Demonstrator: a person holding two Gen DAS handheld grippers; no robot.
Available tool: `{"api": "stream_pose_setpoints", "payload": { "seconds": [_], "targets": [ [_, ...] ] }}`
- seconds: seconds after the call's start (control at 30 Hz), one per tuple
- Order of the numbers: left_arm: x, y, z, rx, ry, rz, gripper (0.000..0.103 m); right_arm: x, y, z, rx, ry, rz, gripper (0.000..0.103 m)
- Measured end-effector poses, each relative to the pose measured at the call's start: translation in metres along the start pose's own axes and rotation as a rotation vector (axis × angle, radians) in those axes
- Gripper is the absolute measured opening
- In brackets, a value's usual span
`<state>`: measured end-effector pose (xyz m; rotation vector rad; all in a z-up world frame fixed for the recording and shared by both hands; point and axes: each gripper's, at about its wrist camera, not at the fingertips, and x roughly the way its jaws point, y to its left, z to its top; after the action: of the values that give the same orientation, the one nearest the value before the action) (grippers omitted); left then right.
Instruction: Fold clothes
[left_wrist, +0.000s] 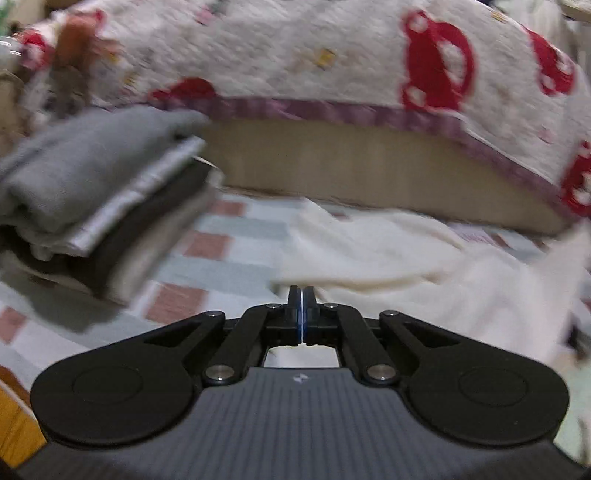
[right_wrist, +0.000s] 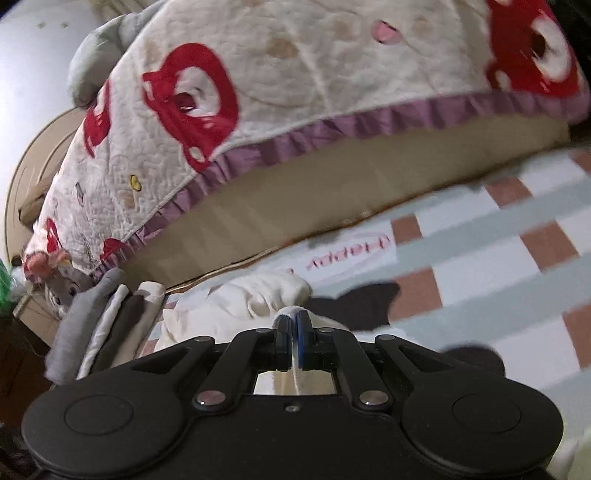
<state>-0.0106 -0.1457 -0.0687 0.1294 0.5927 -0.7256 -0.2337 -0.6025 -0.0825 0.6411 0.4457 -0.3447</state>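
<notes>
A: Where is the garment in all this?

B: The cream garment (left_wrist: 424, 254) lies crumpled on the checked sheet (left_wrist: 236, 240) of the bed, just ahead and to the right of the left tool (left_wrist: 302, 295). In the right wrist view the same cloth bunches up right at the right tool (right_wrist: 291, 317).

A: And the tools?

B: The left tool is clenched, pads pressed together with only a thin blue line between them. Whether a sliver of cloth is caught there I cannot tell; the picture is smeared by motion. The right tool is clenched on the cream garment: a white fold sits over its tips and runs down between the fingers (right_wrist: 283, 332).

A: What else is clear?

B: A stack of folded clothes (left_wrist: 92, 206) at the near left, grey on top, then pale and dark layers below, though its edges are blurred. Behind everything a white quilt (left_wrist: 295, 55) with red prints and a purple frill hangs over a tan base.

A: Anything cut off?

B: The garment's right end runs out of the left view, and much of it hides under the right tool's body. Pink lettering (right_wrist: 347, 254) on the sheet reads upside down and is partly covered. A small doll-like figure (right_wrist: 55, 273) at the far left is too blurred to name
</notes>
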Motion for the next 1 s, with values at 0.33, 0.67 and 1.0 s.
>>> {"api": "stream_pose_setpoints", "payload": {
  "seconds": [0.33, 0.67, 1.0],
  "targets": [
    [0.029, -0.089, -0.069, 0.402, 0.202, -0.023, 0.053, 0.032, -0.023, -0.022, 0.000, 0.016, -0.030, 0.006],
    [0.035, -0.098, -0.044, 0.435, 0.159, 0.018, 0.000, 0.056, -0.030, -0.025, -0.107, 0.029, -0.226, 0.006],
    [0.002, -0.038, -0.007, 0.232, 0.044, 0.068, 0.004, 0.059, -0.028, -0.025, -0.104, 0.045, -0.156, 0.006]
  ]
}}
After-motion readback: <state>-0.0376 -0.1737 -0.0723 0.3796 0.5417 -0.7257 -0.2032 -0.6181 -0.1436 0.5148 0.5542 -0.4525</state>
